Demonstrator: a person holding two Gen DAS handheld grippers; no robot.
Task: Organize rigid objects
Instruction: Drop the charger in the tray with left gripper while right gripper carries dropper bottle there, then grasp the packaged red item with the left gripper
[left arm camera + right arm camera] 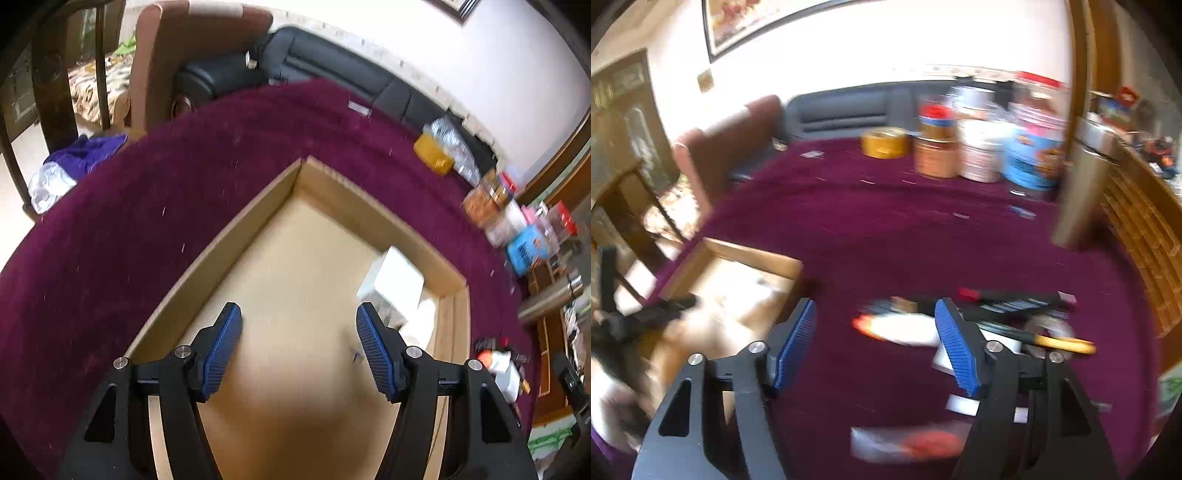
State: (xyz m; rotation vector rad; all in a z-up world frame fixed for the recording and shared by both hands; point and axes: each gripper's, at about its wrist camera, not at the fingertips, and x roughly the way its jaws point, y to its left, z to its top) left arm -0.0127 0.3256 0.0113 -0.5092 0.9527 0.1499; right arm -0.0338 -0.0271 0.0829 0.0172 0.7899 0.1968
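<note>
A shallow cardboard box lies on a purple cloth. My left gripper is open and empty above the box floor. A white box sits inside near the box's right corner. In the right wrist view my right gripper is open and empty over the cloth, right of the cardboard box. A white glue bottle with an orange cap lies just ahead between the fingers. A blurred pile of dark tools and a yellow-handled tool lies to its right. The bottle also shows in the left wrist view.
Several jars and tins and a yellow tape roll stand at the far edge of the cloth. A black sofa and a brown chair lie beyond. A steel flask lies at right. Small white and red items lie near me.
</note>
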